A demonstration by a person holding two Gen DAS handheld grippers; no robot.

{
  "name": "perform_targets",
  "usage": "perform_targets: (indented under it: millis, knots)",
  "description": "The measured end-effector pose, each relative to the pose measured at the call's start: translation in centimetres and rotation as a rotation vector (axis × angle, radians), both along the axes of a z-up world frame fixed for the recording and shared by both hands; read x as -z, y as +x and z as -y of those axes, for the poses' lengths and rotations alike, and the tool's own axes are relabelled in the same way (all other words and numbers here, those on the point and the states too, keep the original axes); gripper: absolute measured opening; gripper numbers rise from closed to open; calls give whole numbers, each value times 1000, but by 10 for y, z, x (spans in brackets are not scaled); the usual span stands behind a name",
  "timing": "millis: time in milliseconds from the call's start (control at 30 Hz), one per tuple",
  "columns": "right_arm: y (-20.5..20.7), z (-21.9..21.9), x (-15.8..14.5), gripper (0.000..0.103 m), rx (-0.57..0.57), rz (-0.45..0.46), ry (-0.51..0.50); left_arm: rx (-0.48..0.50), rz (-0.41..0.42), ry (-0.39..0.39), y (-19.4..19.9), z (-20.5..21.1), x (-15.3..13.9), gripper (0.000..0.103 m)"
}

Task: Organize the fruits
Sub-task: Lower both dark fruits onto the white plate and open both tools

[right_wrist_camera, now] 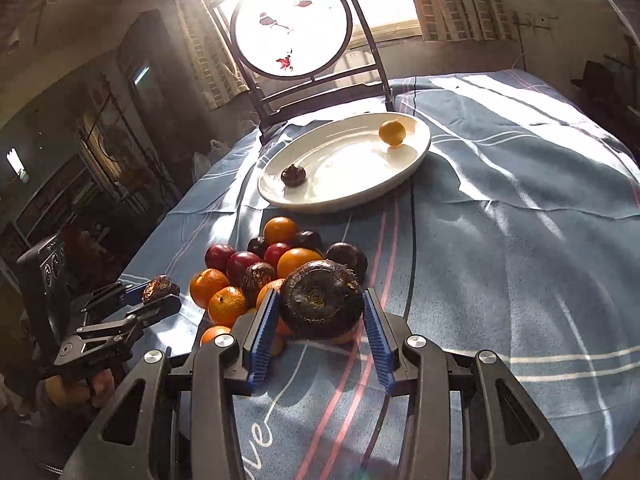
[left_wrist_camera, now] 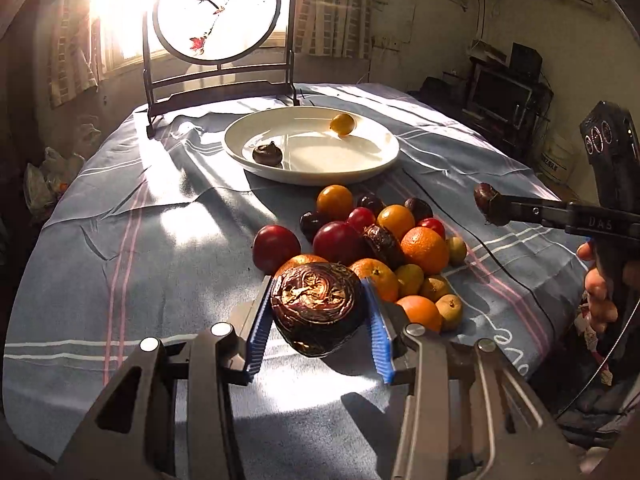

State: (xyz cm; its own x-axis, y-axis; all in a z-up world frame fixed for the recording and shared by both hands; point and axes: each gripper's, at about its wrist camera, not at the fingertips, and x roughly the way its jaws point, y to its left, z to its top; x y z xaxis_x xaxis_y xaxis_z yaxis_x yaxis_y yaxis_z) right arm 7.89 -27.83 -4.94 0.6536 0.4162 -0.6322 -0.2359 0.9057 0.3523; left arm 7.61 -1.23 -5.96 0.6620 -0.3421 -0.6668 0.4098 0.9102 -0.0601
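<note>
My left gripper (left_wrist_camera: 318, 312) is shut on a dark brown water chestnut (left_wrist_camera: 316, 308) and holds it above the cloth, just in front of the fruit pile (left_wrist_camera: 384, 240). My right gripper (right_wrist_camera: 322, 312) is shut on another dark water chestnut (right_wrist_camera: 320, 298) over the near edge of the pile (right_wrist_camera: 256, 272). Each gripper shows in the other view, the right one (left_wrist_camera: 490, 204) and the left one (right_wrist_camera: 160, 292), both with their chestnuts. The pile holds oranges, red plums, small yellow fruits and more chestnuts. A white plate (left_wrist_camera: 372, 164) behind it holds one chestnut (left_wrist_camera: 267, 154) and one yellow fruit (left_wrist_camera: 342, 124).
A round painted screen on a dark stand (left_wrist_camera: 218, 12) stands at the table's far edge behind the plate. A blue striped cloth (left_wrist_camera: 140, 216) covers the table. Strong sunlight comes through the window. Furniture stands to the right of the table (left_wrist_camera: 504, 92).
</note>
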Motion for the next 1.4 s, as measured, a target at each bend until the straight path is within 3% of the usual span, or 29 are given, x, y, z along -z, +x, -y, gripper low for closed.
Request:
perform_targets:
  millis: [233,433,600,667,833,1133,1400]
  knots:
    - [69,6,-28,43,34,25,0,-11,-12,-27,78,29,-24,42]
    - [132,-5,-18,43,47,-31,-32,-43,-80,-9,148,54,-22,42]
    - [152,-17,-5,45,67,-45,-67,-88,-138,-9,174,56,-8,48]
    - [147,-17,-9,52,77,-20,-71,-95,-130,-31,169,52,-11,58]
    - [109,-14,-16,52,58,27,-77,-68,-47,-36,121,38,-28,70]
    - [14,11,12,52,89,50,-51,-61,-29,17,18,-7,-6,75]
    - [-3,13,42,52,98,5,-61,-85,-71,87,5,-12,22,75]
